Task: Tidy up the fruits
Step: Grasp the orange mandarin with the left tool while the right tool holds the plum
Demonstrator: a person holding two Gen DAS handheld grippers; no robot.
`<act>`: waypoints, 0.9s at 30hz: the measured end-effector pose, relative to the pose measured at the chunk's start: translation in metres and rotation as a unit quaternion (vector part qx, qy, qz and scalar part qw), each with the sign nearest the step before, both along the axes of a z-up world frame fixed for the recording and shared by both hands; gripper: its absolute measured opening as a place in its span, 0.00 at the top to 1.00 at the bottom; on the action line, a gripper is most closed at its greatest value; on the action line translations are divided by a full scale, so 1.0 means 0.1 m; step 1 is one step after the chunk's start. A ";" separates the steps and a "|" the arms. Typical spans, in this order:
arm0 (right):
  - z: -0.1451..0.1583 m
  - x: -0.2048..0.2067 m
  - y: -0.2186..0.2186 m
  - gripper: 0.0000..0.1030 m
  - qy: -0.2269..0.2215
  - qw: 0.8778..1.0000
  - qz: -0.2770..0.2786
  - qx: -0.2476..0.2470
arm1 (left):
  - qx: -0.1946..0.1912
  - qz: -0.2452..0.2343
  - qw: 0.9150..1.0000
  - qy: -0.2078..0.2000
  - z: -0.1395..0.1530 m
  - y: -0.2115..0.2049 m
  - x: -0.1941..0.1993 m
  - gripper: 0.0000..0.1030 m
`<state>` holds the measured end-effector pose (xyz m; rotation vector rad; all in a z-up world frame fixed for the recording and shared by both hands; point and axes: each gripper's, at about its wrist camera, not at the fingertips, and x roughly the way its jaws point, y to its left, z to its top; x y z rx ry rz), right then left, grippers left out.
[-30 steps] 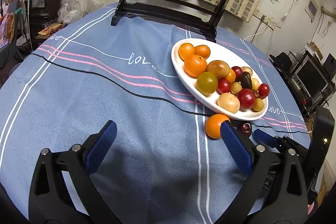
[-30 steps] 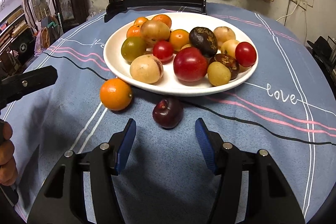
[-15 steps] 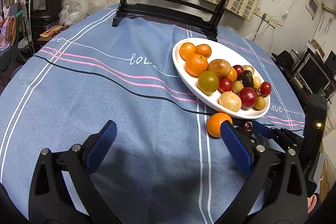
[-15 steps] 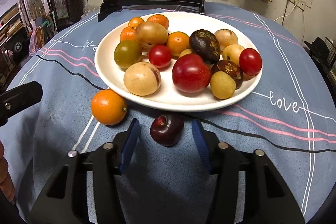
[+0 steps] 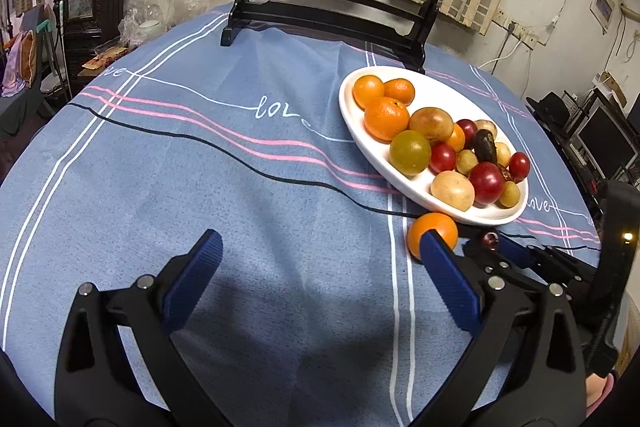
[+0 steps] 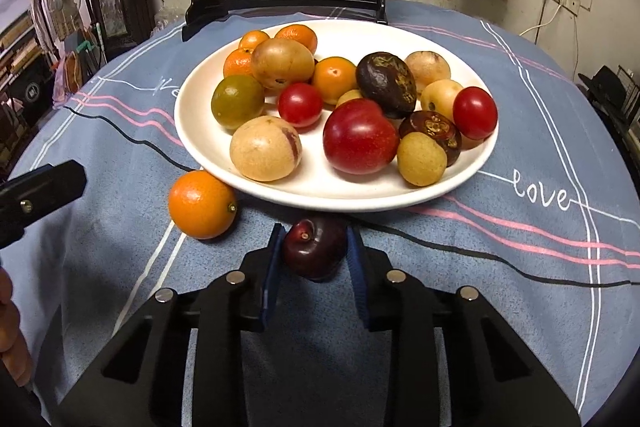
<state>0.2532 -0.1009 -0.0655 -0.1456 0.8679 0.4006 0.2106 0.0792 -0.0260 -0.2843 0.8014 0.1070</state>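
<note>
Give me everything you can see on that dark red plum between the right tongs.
The small dark red plum is round, glossy and smooth-skinned, its stem dimple turned up and to the left. It sits on the blue striped tablecloth, just in front of the rim of the white oval plate, not on it. The right tongs bracket it, blue pads against or nearly against both sides. The loose orange tangerine lies apart to its left. From the left wrist view only its top shows.

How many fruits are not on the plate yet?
2. An orange sits on the tablecloth beside the white plate, at its near-left rim. A dark red plum lies before the plate, gripped by the right hand-held gripper.
</note>
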 end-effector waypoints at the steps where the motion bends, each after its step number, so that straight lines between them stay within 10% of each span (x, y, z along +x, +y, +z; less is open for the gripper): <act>1: 0.00 -0.02 -0.03 0.70 0.003 1.000 0.000 0.006 | -0.001 -0.003 1.000 0.002 -0.01 0.00 0.01 0.02; 11: 0.23 -0.25 -0.43 0.70 -0.008 0.998 -0.012 0.068 | 0.086 -0.116 0.989 -0.028 -0.04 -0.56 0.02 0.07; 27: 0.32 -0.28 -0.48 0.70 -0.013 0.996 -0.013 0.083 | 0.052 -0.173 0.984 0.010 -0.24 -0.77 0.36 0.45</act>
